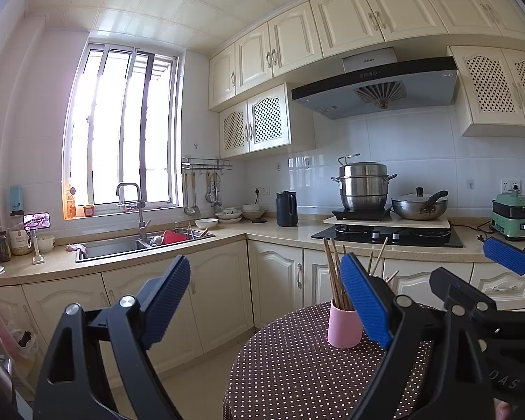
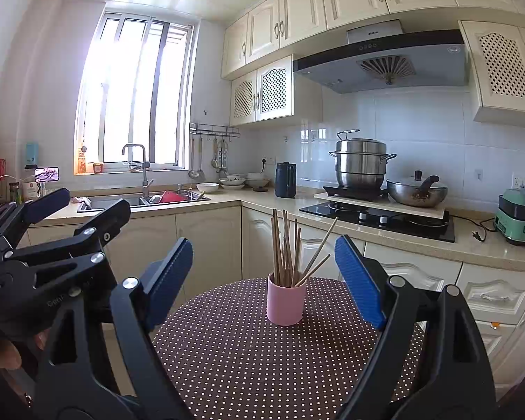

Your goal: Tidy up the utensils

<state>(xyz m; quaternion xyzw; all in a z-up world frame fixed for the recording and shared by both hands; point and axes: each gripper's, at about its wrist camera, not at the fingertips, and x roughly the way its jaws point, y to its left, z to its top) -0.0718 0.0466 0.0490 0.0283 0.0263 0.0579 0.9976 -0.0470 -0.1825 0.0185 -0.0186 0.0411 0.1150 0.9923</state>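
Observation:
A pink cup (image 2: 286, 304) stands upright on a round table (image 2: 234, 357) with a brown polka-dot cloth. It holds several wooden chopsticks (image 2: 286, 250), two of them leaning right. In the right wrist view my right gripper (image 2: 266, 280) is open and level, with the cup ahead of it between the finger lines and not touched. In the left wrist view my left gripper (image 1: 266, 301) is open and holds nothing. The cup (image 1: 344, 327) sits beside and partly behind its right pad. Each view also shows the other gripper, the right one (image 1: 472, 273) and the left one (image 2: 94, 203).
Cream cabinets and an L-shaped counter lie beyond the table. There is a sink (image 2: 122, 203) under the window. A hob carries a steel steamer pot (image 2: 360, 168) and a wok (image 2: 416, 190). A dark kettle (image 2: 285, 184) and a green appliance (image 2: 519, 220) also stand on the counter.

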